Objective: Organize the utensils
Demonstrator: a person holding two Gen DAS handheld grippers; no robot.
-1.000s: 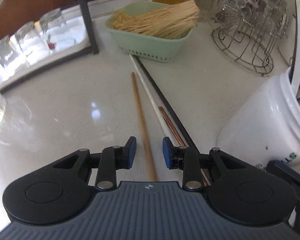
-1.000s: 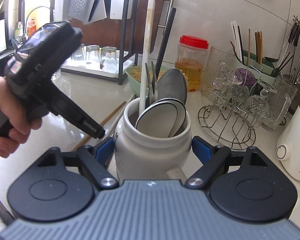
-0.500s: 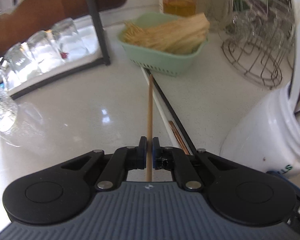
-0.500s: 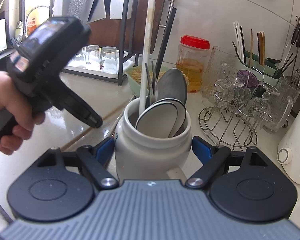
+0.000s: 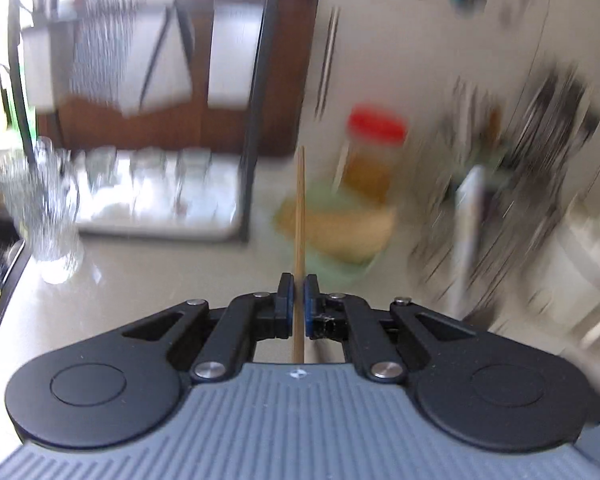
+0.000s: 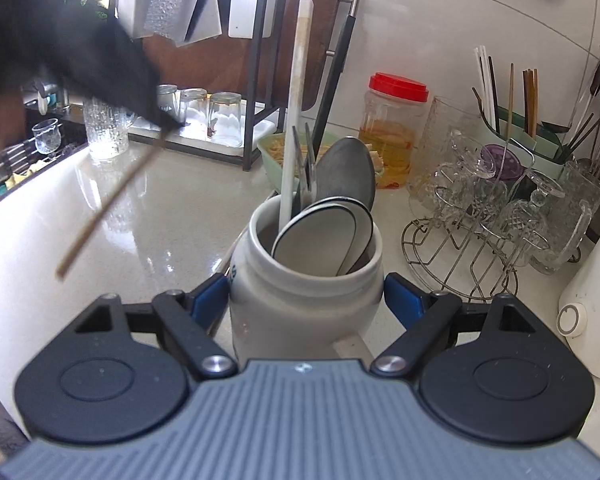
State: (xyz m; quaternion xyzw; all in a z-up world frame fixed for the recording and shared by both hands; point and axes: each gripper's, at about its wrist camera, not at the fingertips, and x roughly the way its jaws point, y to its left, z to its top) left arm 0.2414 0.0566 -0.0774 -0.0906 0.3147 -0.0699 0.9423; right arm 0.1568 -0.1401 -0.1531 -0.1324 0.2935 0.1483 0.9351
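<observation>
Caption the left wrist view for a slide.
Left gripper pinches a single wooden chopstick, lifted above the counter.

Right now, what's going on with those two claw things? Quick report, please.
Left gripper shut on wooden chopstick, lifted off counter. Right gripper straddles white utensil jar; grip unclear. Jar crowded: spoons, white chopstick.

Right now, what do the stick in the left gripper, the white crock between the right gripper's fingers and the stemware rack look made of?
Stick: likely bamboo or wood; matte tan, thin and straight, probably a chopstick.
White crock: looks like glazed ceramic; thick rounded rim, soft sheen.
Stemware rack: bent metal wire, silvery; steel or chrome plating can't be told.
</observation>
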